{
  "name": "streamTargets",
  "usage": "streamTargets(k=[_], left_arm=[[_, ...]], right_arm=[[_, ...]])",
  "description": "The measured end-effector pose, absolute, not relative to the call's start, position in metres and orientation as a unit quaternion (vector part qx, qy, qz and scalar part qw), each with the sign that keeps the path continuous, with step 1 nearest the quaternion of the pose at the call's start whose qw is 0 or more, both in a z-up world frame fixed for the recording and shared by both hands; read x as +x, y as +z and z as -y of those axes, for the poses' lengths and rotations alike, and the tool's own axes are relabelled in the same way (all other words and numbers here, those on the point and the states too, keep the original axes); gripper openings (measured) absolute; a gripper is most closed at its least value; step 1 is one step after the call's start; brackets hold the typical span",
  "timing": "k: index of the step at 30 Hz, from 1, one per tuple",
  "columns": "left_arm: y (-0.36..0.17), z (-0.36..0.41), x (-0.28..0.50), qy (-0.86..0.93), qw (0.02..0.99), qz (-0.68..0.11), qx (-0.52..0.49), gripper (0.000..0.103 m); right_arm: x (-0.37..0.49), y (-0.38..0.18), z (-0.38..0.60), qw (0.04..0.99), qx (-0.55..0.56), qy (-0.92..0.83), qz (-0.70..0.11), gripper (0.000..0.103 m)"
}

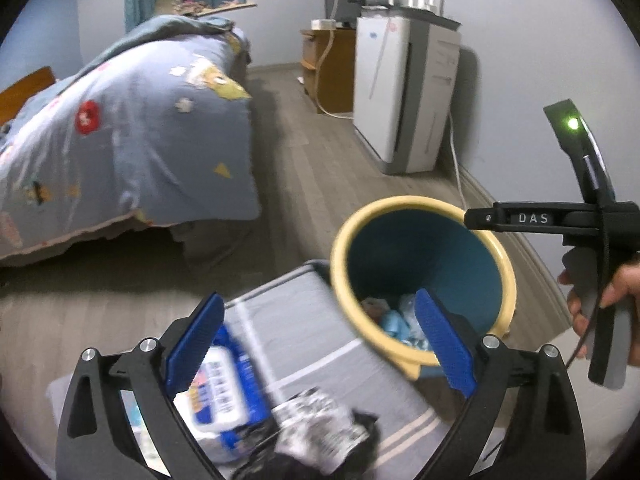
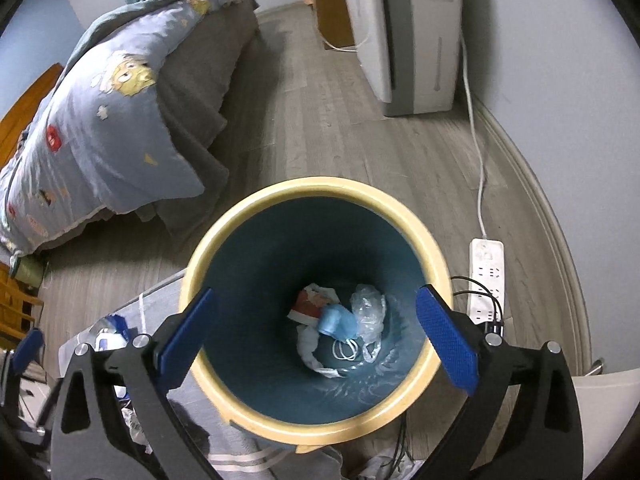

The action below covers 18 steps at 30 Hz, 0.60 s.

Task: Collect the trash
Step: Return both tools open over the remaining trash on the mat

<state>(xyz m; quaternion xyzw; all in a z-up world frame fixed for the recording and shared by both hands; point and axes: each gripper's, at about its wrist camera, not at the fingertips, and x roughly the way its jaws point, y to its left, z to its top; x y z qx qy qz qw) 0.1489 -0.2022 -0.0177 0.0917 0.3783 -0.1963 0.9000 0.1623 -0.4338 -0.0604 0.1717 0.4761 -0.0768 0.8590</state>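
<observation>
A teal trash bin with a cream rim stands on the floor; in the left wrist view the bin is to the right. Inside lie a blue face mask, crumpled clear plastic and a red-and-white wrapper. My right gripper is open and empty, directly above the bin mouth. My left gripper is open and empty above a grey striped mat. A blue-and-white wipes pack and a black-and-white crumpled wrapper lie on the mat under it.
A bed with a blue patterned quilt fills the left. A white air purifier and a wooden cabinet stand by the far wall. A white power strip with cables lies right of the bin. The right handheld gripper body is at the right.
</observation>
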Motion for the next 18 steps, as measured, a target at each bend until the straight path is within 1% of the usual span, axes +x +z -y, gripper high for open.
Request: streamTargets(k=[11,18], left_arm=[[0.016,0.086,0.113,-0.104,0.919,-0.377,0.054,0.096],[0.013,0.031,0.077,-0.053,0.922,-0.383,0.035,0.096]], right_arm=[[0.16,-0.038,0.363,0.869,0.122,-0.012,-0.48,0.097],[0.139,-0.014,0.306,0.877,0.08,0.028,-0.473,0.097]])
